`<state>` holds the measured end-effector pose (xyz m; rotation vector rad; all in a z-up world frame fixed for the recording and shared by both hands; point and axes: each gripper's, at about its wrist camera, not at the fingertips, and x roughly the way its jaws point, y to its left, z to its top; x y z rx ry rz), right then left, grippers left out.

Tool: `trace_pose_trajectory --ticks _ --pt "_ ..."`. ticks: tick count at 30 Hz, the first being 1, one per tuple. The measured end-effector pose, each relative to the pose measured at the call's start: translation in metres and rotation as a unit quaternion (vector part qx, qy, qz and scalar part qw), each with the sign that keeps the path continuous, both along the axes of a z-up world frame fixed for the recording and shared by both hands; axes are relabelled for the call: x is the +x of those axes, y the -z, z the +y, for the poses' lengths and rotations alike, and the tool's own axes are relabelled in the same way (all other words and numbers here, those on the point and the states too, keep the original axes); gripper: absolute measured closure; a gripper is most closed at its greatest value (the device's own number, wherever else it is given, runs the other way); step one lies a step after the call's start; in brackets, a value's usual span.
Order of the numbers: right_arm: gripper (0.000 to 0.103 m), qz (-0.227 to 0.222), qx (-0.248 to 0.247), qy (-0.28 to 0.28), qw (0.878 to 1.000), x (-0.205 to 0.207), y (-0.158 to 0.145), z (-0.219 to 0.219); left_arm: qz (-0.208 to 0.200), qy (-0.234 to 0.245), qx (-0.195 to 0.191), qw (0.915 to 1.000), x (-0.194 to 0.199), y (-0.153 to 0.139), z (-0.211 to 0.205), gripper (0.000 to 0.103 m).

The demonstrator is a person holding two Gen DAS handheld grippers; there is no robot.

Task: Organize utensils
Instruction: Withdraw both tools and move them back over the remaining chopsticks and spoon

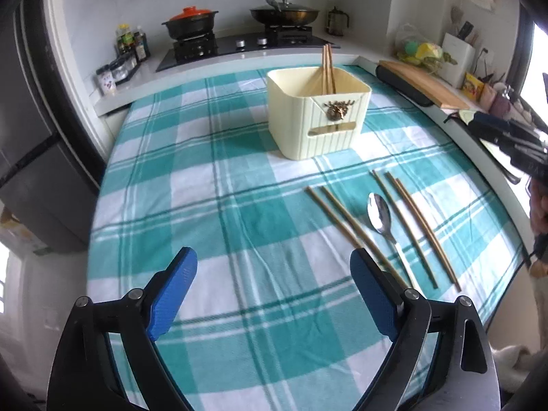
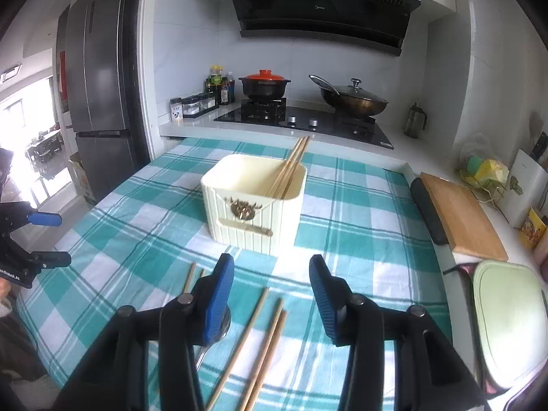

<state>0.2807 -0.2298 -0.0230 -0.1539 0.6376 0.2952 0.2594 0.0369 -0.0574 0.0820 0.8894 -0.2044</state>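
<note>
Teal-checked tablecloth over table; cream container centre-far, chopsticks upright inside. Loose chopsticks, spoon near right. Hob, pots far. Left gripper, right gripper parted, empty.

A cream ribbed bin with a slot handle and a small bronze ornament on its front stands upright on the teal-and-white checked worktop. Wooden chopsticks lean inside it, tips rising above the rim. Nearer, 5 loose chopsticks lie flat on the cloth, roughly parallel, and a steel spoon rests among them, bowl toward the bin.
</note>
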Motion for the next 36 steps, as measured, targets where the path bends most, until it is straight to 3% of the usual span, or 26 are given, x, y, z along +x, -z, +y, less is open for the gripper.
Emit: trace_pose_trajectory --ticks 6,12,18,28,36 --pt "0.056 0.016 0.026 0.047 0.998 -0.06 0.053 -0.003 -0.017 -0.01 -0.069 0.9974 -0.04 0.028 -0.03 0.01" --pt "0.056 0.055 0.02 0.085 0.995 -0.081 0.097 -0.017 -0.005 -0.027 -0.047 0.9985 -0.053 0.066 -0.046 0.01" --pt "0.056 0.058 0.017 0.123 0.991 -0.09 0.109 -0.039 0.007 -0.064 -0.07 0.9955 -0.062 0.083 -0.041 0.01" --pt "0.056 0.081 0.01 0.133 0.988 -0.068 0.126 -0.048 0.013 -0.073 -0.051 0.9959 -0.056 0.098 -0.045 0.01" --pt "0.056 0.107 -0.042 0.13 0.985 0.016 0.146 -0.079 0.013 -0.084 -0.047 0.9953 -0.045 0.099 -0.041 0.01"
